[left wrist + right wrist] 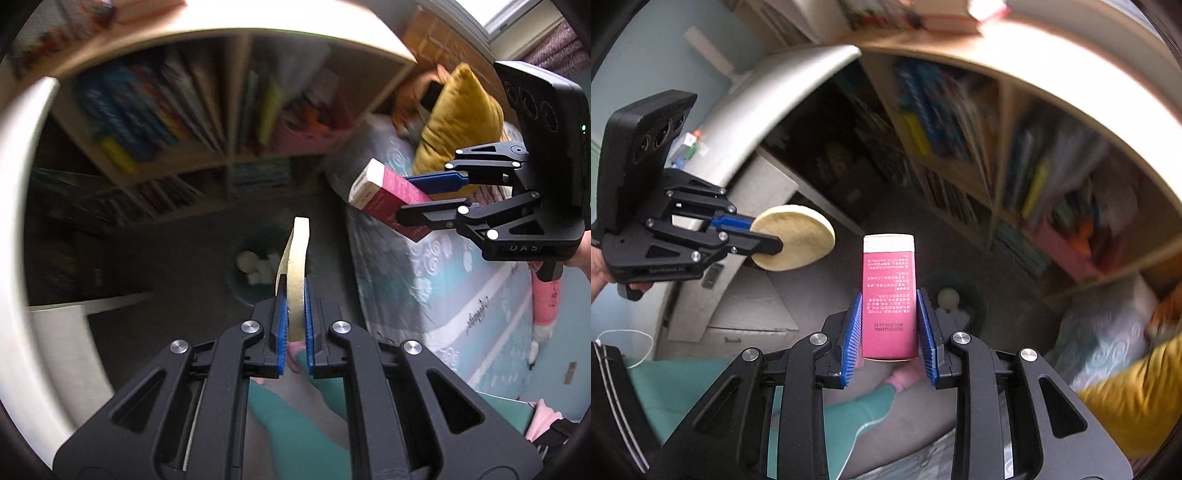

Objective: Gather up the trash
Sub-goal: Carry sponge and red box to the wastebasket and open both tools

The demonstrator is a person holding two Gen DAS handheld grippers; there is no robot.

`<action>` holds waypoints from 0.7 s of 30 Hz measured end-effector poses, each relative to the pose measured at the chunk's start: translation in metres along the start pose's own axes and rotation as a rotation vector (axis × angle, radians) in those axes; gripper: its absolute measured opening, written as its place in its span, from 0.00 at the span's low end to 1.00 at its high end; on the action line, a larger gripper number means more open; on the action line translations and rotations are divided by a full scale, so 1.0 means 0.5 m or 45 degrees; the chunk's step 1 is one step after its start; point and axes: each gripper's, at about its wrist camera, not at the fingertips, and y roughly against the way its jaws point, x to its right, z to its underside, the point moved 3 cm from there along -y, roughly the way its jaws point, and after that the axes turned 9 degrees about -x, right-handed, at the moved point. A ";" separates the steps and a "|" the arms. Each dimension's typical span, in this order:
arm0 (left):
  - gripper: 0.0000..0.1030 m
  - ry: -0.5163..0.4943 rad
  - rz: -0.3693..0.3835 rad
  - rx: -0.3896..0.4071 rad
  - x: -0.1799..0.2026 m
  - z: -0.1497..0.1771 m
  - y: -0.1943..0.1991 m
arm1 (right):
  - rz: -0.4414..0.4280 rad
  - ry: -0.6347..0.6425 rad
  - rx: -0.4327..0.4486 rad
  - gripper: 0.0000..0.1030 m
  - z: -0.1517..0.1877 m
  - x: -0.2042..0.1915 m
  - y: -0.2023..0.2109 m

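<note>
So you've got both hands full right now: your left hand-held gripper (294, 310) is clamped on a round cream pad (297, 254), which shows edge-on from its own camera and as a flat disc (794, 243) from the right one, sticking out past the fingertips. Your right hand-held gripper (889, 325) is squeezed onto a pink box (889, 295) with a white end, upright between the blue pads (851, 332), small print facing the camera. From the left view that box (388, 192) hangs over the edge of the bed (443, 266), near a yellow pillow (458, 114). Down on the floor between the two grippers there's a dark round bin (255, 273) with some white wads in it, and it also peeks out just right of the box in the right view (960, 306). Bookshelf (192, 122) behind it all is pretty blurry
</note>
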 end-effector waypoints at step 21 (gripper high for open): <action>0.09 0.231 0.078 -0.241 0.018 -0.036 -0.227 | -0.188 -0.278 -0.105 0.33 0.048 0.139 -0.174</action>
